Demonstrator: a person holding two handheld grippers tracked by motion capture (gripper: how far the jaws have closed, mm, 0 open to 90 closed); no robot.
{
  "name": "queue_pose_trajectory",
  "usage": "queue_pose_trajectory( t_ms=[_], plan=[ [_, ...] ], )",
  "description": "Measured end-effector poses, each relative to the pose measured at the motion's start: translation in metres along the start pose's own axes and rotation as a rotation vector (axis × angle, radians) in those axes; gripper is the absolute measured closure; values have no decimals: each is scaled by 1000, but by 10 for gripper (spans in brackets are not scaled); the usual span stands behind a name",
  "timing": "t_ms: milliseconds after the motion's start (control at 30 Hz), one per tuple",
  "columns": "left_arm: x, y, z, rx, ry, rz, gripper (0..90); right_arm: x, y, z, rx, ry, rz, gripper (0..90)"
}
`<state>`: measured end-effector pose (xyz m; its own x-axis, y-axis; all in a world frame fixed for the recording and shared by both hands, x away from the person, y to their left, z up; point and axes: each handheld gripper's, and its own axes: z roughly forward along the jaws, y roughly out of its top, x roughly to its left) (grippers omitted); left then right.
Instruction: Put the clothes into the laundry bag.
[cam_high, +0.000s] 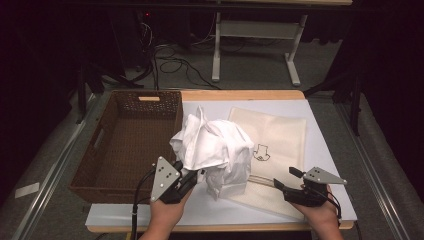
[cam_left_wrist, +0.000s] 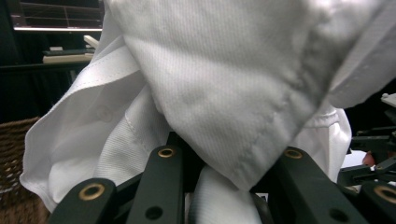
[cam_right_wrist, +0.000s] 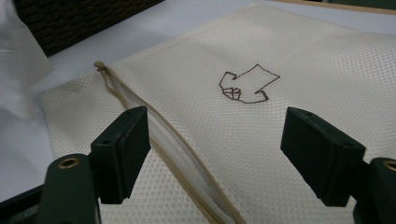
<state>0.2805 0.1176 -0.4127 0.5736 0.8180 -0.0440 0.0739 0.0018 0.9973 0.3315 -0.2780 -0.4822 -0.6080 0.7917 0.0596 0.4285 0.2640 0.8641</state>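
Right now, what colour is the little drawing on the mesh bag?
Dark brown, an outlined drawing on the cream mesh bag; clearest in the right gripper view.

White woven cloth shirt (cam_high: 215, 147), cream mesh bag (cam_high: 277, 137), brown wicker basket (cam_high: 127, 145).

The basket (cam_high: 125, 145) is empty, open from above. The shirt (cam_high: 215, 147) bulks between basket and mesh bag (cam_high: 277, 137). Bare surface (cam_high: 317, 130) runs right of the bag.
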Motion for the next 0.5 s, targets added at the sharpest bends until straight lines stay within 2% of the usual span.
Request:
queue_pose_trajectory(
  t_ms=[67,167,233,300,367,467,500],
  plan=[
    [1,-2,-2,-1,-1,-3,724,1,0,1,4,1,-1,244],
    [3,-13,-11,-22,-1,-16,722,1,0,7,17,-2,-14,269],
    [4,-18,-11,-9,-6,-31,721,0,1,11,20,-1,-14,301],
    [5,-20,-10,4,-12,-19,719,-3,5,18,23,-1,-22,315],
    [6,-22,-10,2,-18,-38,718,-7,9,24,25,-14,-23,345],
    [5,-23,-9,8,-18,-29,715,-10,9,29,43,-21,-18,365],
    [3,-24,-9,10,-17,-28,714,-11,6,31,64,-23,-20,378]
  ],
)
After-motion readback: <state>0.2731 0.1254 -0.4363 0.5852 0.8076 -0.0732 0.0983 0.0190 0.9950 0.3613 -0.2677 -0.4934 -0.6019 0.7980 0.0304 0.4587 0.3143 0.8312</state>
